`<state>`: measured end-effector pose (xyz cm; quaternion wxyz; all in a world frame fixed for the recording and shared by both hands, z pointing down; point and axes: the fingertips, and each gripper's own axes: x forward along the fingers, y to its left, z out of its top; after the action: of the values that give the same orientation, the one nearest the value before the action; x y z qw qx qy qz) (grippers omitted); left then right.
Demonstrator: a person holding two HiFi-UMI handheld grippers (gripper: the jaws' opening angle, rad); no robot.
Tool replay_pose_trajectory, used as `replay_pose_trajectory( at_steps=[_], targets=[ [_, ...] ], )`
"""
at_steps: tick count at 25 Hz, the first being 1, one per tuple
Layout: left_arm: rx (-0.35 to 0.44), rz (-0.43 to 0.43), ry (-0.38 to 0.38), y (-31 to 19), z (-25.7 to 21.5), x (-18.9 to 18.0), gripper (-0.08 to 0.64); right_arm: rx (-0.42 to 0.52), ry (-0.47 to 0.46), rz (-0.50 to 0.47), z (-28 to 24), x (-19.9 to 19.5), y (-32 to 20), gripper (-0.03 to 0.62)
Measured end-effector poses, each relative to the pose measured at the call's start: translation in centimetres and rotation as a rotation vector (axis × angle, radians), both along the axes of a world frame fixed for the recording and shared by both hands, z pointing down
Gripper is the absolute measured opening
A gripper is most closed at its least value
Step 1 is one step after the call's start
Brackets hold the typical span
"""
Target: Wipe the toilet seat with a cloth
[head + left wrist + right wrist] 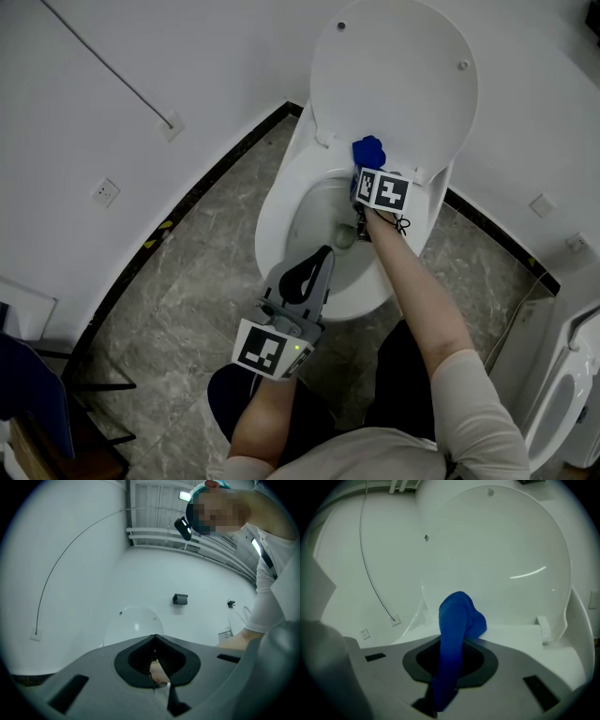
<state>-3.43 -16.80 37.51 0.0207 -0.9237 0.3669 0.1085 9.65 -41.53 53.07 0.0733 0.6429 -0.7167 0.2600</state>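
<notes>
Right hand-held gripper (362, 178) pinches a crumpled blue cloth (368, 150), whose free end touches the white ceramic toilet's (279, 202) rear rim just ahead of it, under the raised oval lid (394, 80). Left hand-held gripper (322, 253), jaws pressed together and empty, hangs over the bowl's front.

Most of my blue cloth (368, 150) hidden behind my right hand-held gripper (366, 180) in the head view, its lower end lost between the jaws, white fixture (562, 403) cut by the right edge, dark wall box (180, 599) too small to tell
</notes>
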Motion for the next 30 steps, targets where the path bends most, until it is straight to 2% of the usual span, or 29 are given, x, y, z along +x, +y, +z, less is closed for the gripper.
replay_pose_trajectory(
  at_steps=[14, 25, 27, 30],
  targets=[
    [-0.001, -0.021, -0.042, 0.0, 0.7, -0.1, 0.008, 0.0, 0.008, -0.023, 0.0, -0.3, -0.3, 0.063],
    [0.003, -0.022, -0.033, -0.1, 0.7, -0.5, 0.008, 0.008, 0.016, -0.041, -0.1, -1.2, -1.3, 0.062],
    [0.006, -0.031, -0.057, 0.0, 0.8, -0.5, 0.008, 0.009, 0.021, -0.048, -0.1, -1.3, -1.6, 0.063],
    [0.01, -0.039, -0.133, 0.3, 1.2, -0.1, 0.008, 0.01, 0.029, -0.061, -0.1, -1.5, -1.8, 0.062]
  ],
)
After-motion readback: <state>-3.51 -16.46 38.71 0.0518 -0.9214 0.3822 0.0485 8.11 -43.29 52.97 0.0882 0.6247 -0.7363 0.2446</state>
